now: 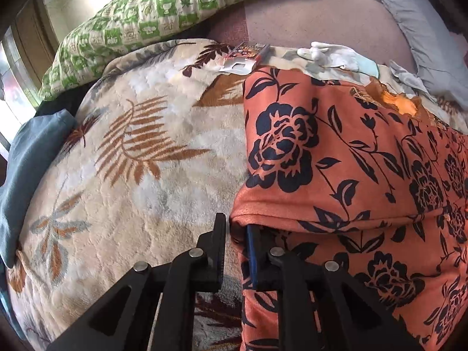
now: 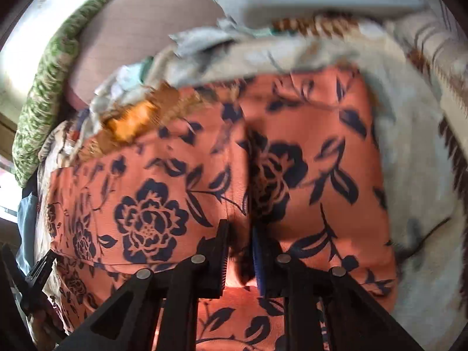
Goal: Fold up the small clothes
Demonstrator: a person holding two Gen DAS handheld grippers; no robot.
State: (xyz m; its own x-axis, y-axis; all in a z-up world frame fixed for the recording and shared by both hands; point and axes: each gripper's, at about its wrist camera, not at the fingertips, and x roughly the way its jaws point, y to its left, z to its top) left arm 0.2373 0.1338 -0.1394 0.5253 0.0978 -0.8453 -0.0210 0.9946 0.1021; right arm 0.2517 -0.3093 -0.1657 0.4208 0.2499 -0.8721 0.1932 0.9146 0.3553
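Note:
An orange garment with dark navy flowers (image 1: pixel 336 158) lies folded over on a cream leaf-print blanket (image 1: pixel 131 152). My left gripper (image 1: pixel 237 231) is at the garment's left folded edge, its jaws slightly apart; the right finger is tucked under the fold and the left finger rests on the blanket. In the blurred right wrist view my right gripper (image 2: pixel 239 234) is shut on a pinched ridge of the same garment (image 2: pixel 163 204), near its lower middle. The left gripper (image 2: pixel 38 269) shows at the far left there.
A green-checked pillow (image 1: pixel 140 17) lies at the back left. A blue cloth (image 1: pixel 26 158) lies at the left edge. A small printed packet (image 1: pixel 245 55) and white gloves (image 1: pixel 333 54) lie behind the garment. A grey pillow (image 1: pixel 415 26) is at the back right.

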